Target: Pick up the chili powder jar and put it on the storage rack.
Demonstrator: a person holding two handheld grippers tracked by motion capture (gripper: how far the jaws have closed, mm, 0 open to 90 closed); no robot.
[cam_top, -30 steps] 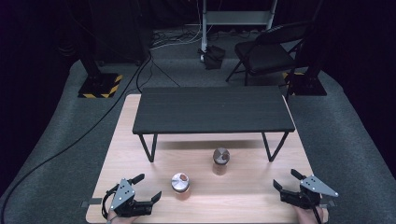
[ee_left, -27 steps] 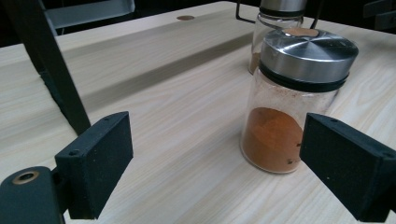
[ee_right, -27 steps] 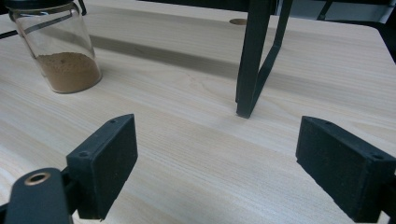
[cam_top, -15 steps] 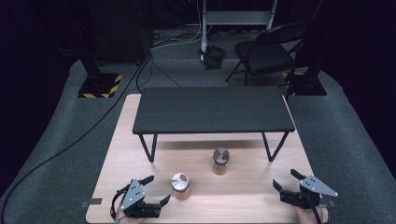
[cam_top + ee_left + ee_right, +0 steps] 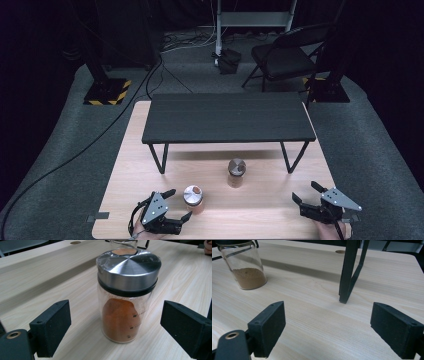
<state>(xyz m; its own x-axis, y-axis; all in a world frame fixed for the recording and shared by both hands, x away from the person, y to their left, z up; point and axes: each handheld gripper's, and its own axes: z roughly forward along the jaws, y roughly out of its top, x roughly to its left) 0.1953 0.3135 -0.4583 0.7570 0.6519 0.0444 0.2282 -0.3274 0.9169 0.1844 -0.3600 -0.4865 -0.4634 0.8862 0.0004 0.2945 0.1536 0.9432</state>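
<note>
Counted: two jars (image 5: 193, 198) (image 5: 236, 172), two grippers (image 5: 172, 210) (image 5: 308, 196), one bench (image 5: 227, 117), one chair (image 5: 287, 55) at one o'clock.

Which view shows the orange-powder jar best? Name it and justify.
Left gripper view: the orange-powder jar stands close, steel lid and powder plain. High view shows it small beside the left gripper. The right gripper view adds nothing on it.

Bench (image 5: 227, 117): black, far half of desk (image 5: 125, 200)
Brown jar (image 5: 236, 172): centre, near bench
Chair (image 5: 282, 57): far right, on floor
</note>
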